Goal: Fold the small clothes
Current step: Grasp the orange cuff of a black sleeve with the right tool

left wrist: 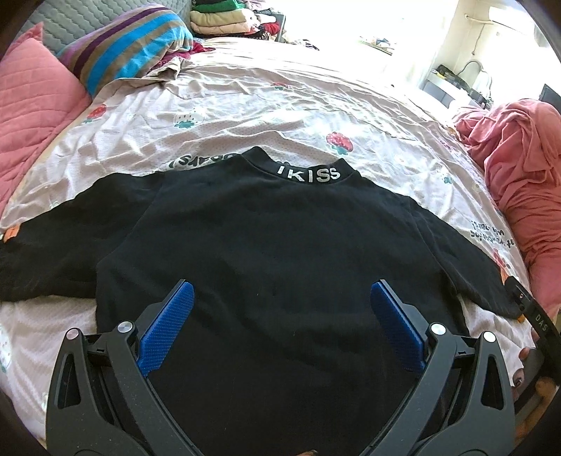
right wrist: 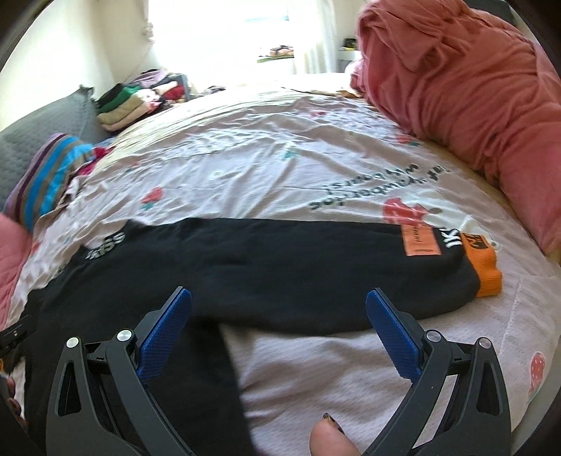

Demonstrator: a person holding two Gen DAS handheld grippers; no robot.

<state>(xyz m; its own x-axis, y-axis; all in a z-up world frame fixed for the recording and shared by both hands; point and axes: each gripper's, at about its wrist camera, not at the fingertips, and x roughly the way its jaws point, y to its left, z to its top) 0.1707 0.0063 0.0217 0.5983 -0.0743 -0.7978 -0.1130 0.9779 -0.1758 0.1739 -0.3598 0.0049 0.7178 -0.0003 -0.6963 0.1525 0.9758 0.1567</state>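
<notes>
A black long-sleeved top (left wrist: 266, 238) lies flat on the bed with its lettered collar (left wrist: 308, 173) at the far side. My left gripper (left wrist: 282, 291) is open and empty, low over the top's body. In the right wrist view the top's right sleeve (right wrist: 280, 263) stretches out to the right and ends in an orange cuff (right wrist: 482, 266) with an orange patch (right wrist: 420, 240). My right gripper (right wrist: 278, 298) is open and empty over the sleeve near the armpit.
The bed has a pale strawberry-print sheet (left wrist: 266, 105). A pink blanket heap (right wrist: 473, 87) lies at the right edge. A pink pillow (left wrist: 31, 112) and a striped cushion (left wrist: 129, 45) sit at the far left. Folded clothes (left wrist: 228, 17) are stacked at the back.
</notes>
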